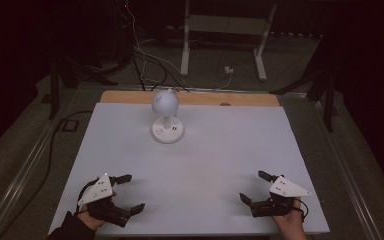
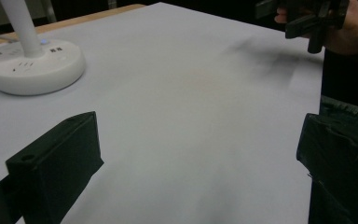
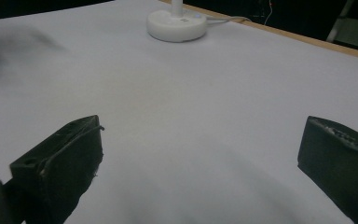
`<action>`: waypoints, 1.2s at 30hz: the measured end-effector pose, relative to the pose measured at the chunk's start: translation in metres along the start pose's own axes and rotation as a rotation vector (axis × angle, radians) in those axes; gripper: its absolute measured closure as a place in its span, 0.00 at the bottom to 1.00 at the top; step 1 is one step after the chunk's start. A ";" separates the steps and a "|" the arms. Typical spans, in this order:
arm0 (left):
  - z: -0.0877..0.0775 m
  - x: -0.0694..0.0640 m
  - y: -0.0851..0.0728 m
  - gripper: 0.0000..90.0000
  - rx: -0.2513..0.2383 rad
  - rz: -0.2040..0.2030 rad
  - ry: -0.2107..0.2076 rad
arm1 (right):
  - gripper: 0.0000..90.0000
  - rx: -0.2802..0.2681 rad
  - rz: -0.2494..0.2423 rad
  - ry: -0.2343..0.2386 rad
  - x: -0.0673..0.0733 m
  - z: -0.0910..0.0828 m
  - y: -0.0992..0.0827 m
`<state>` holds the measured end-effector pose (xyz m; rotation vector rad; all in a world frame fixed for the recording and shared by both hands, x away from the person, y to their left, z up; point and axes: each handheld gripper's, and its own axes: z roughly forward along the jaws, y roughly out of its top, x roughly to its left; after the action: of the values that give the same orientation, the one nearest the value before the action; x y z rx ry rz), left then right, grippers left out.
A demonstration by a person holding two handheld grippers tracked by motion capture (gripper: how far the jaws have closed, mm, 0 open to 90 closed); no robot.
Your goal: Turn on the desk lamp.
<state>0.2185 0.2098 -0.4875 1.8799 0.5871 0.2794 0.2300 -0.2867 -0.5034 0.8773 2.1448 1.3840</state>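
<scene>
White tabletop (image 1: 220, 150), small white dome-headed desk lamp (image 1: 166, 120) at far side; left gripper (image 1: 130, 192) and right gripper (image 1: 255, 186) near front edge, jaws apart, empty.

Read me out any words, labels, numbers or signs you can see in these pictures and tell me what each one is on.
No text can be read anywhere.
Lamp base: small dark marks on its top beside the stem, too small and blurred to read.
Same lamp base: a tiny dark mark near the stem, unreadable.
Left gripper and right gripper: small dots on their grey plates, no lettering.
</scene>
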 end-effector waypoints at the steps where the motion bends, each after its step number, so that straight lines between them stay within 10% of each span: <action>1: 0.000 0.000 0.002 0.00 0.001 0.003 0.002 | 0.00 0.001 -0.001 -0.001 0.000 0.000 0.000; 36: 0.018 0.012 0.046 0.00 -0.010 -0.032 0.078 | 0.00 0.006 0.005 0.007 0.000 0.001 0.000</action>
<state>0.2485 0.1888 -0.4530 1.8545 0.6671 0.3354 0.2300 -0.2859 -0.5040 0.8814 2.1549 1.3852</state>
